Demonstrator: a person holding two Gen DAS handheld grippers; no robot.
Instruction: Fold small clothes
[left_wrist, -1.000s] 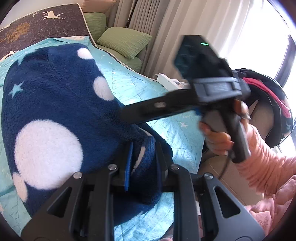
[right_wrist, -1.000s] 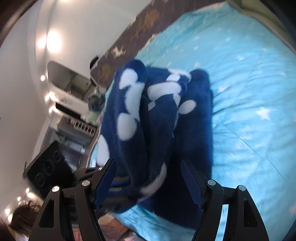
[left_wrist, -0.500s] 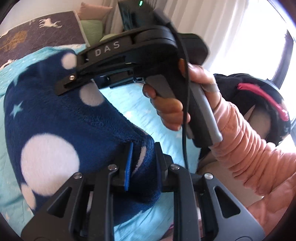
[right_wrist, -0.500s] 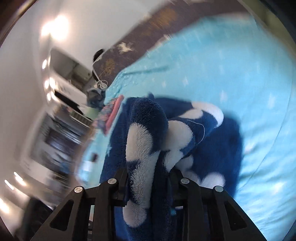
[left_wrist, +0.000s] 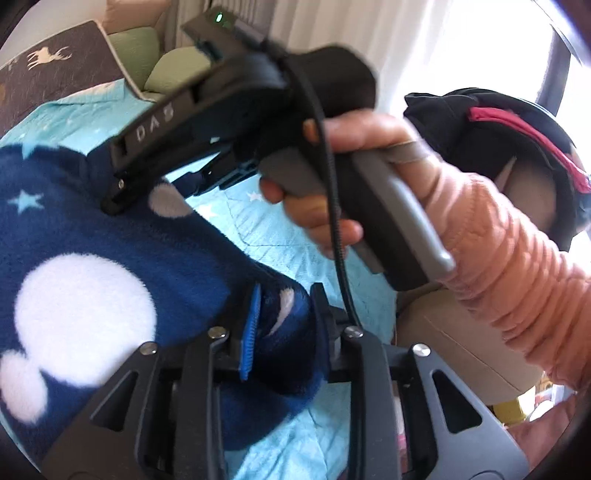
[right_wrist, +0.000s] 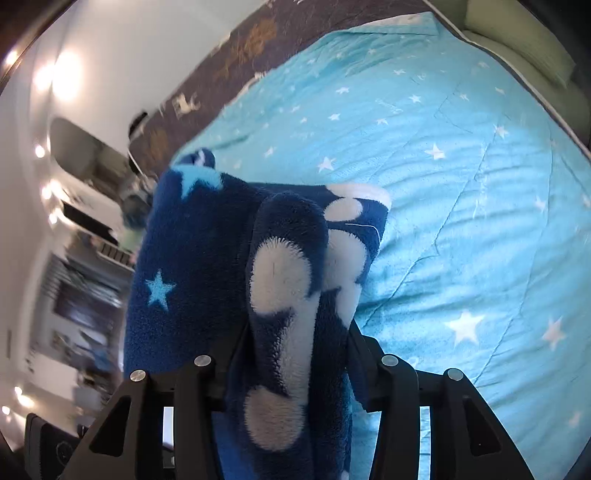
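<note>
Closest in the left wrist view, the left gripper (left_wrist: 284, 325) pinches a thick fold of the fluffy dark blue garment (left_wrist: 110, 266). Its jaws have just been opening a bit, but the pads press the cloth on both sides, so it is gripping. The garment has big white spots and small light blue stars.

In the right wrist view, the right gripper (right_wrist: 295, 350) has a bunched roll of the same garment (right_wrist: 284, 295) squeezed between its jaws (they have just been opening too, w/ the cloth filling the gap). The garment hangs up from the light blue star blanket (right_wrist: 461, 184) on the bed.

A bit farther in the left view, the person's right hand (left_wrist: 332, 192), in a pink ribbed sleeve (left_wrist: 509, 266), holds that other tool by its grey handle.

Farther back are a brown blanket w/ deer (left_wrist: 48, 66), green pillows (left_wrist: 173, 70) and pale curtains (left_wrist: 332, 22) by a bright window.
</note>
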